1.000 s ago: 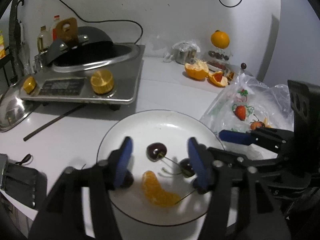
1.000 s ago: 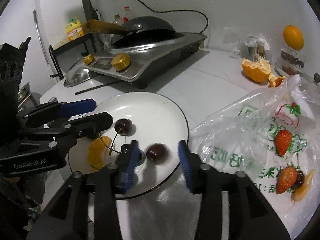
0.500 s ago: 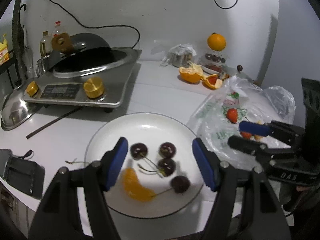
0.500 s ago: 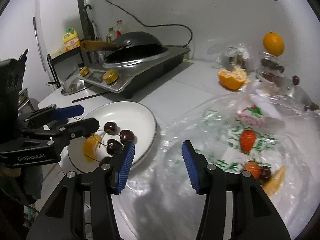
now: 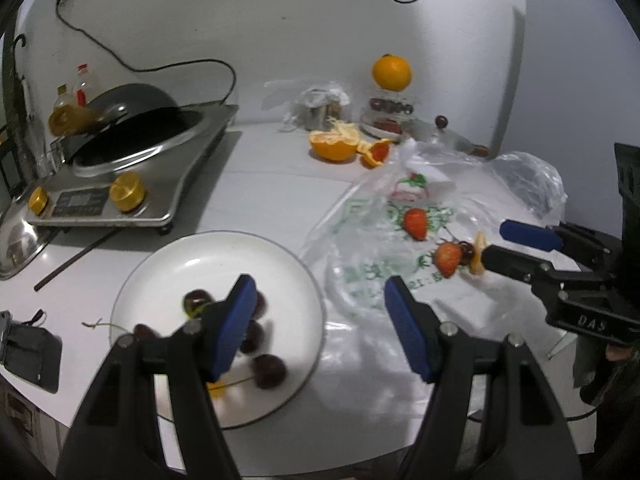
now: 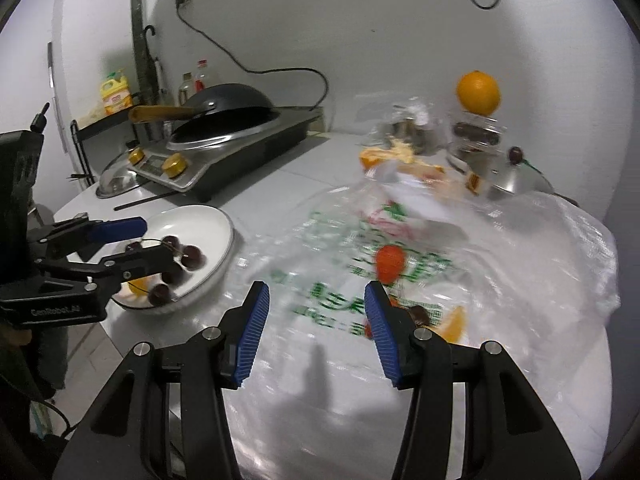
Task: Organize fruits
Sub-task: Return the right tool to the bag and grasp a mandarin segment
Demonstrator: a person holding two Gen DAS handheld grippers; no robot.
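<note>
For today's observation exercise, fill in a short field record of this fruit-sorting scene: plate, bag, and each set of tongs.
plate: white plate holding dark cherries and an orange segment, partly hidden
bag: clear plastic bag lying flat, with strawberries, a cherry and an orange segment
left tongs: open, empty, over the plate's right edge
right tongs: open, empty, above the bag

An induction cooker (image 5: 132, 184) carrying a dark wok (image 5: 132, 120) is sitting on the white worktop (image 5: 272, 184), far left beyond the tongs; a steel lid (image 5: 16, 236) is lying beside it.
</note>
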